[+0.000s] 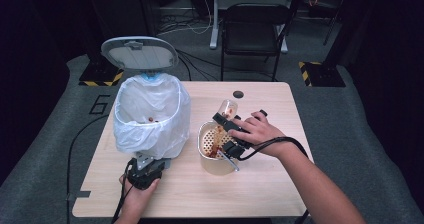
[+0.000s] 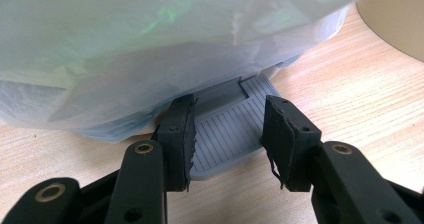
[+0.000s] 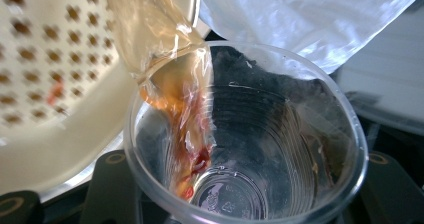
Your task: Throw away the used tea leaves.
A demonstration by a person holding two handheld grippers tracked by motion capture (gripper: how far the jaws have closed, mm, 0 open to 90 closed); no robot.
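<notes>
A clear plastic cup (image 1: 228, 108) (image 3: 280, 134) is tipped over a cream perforated strainer bowl (image 1: 206, 134) (image 3: 45, 49) at the middle of the table. My right gripper (image 1: 227, 127) (image 3: 245, 189) is shut on the cup. Reddish-brown liquid (image 3: 175, 89) with red bits runs from the cup's rim into the strainer. At the left stands a pedal bin (image 1: 150, 115) lined with a white bag (image 2: 150, 39), its lid (image 1: 139, 53) raised. My left gripper (image 1: 145, 171) (image 2: 227, 134) is open, its jaws standing on either side of the bin's grey ribbed pedal (image 2: 225, 129).
The wooden table (image 1: 260, 184) has bare room at the front right and far right, and a cable hole (image 1: 238, 94) near the back edge. A black chair (image 1: 255, 29) stands behind the table. Cables trail from both grippers.
</notes>
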